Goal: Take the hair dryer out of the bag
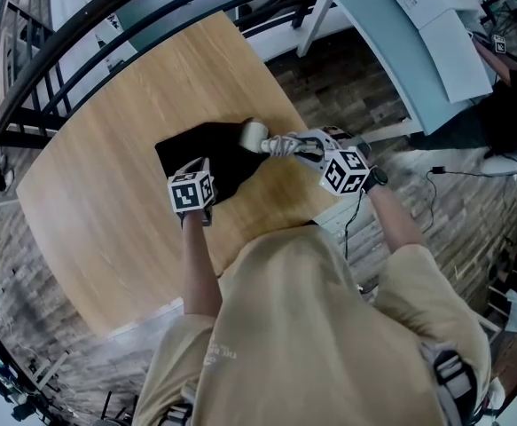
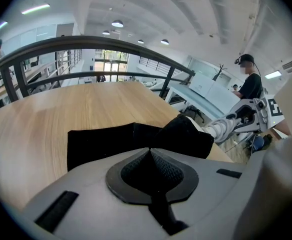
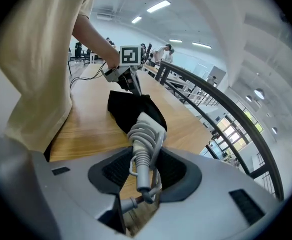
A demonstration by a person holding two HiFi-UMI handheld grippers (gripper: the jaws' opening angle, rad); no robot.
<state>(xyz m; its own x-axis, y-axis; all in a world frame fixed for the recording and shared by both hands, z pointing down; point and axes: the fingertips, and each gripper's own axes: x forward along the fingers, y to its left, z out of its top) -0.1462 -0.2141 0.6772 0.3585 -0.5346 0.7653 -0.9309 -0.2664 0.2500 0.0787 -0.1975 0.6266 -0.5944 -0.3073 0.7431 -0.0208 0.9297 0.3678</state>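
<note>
A black fabric bag (image 1: 207, 153) lies flat on the round wooden table (image 1: 107, 193). My left gripper (image 1: 203, 170) is shut on the bag's near edge; in the left gripper view its jaws (image 2: 150, 152) meet on the black cloth (image 2: 105, 141). A white hair dryer (image 1: 258, 135) sticks out of the bag's right side, its handle wrapped in grey cord (image 3: 144, 134). My right gripper (image 1: 299, 147) is shut on that cord-wrapped handle (image 3: 141, 170). The dryer's head is still at the bag's mouth (image 3: 133, 109).
A dark curved railing (image 1: 81, 51) runs past the table's far side. A white desk with papers (image 1: 418, 34) stands at the upper right, and a cable (image 1: 453, 171) lies on the plank floor. The table's near edge is close to my body.
</note>
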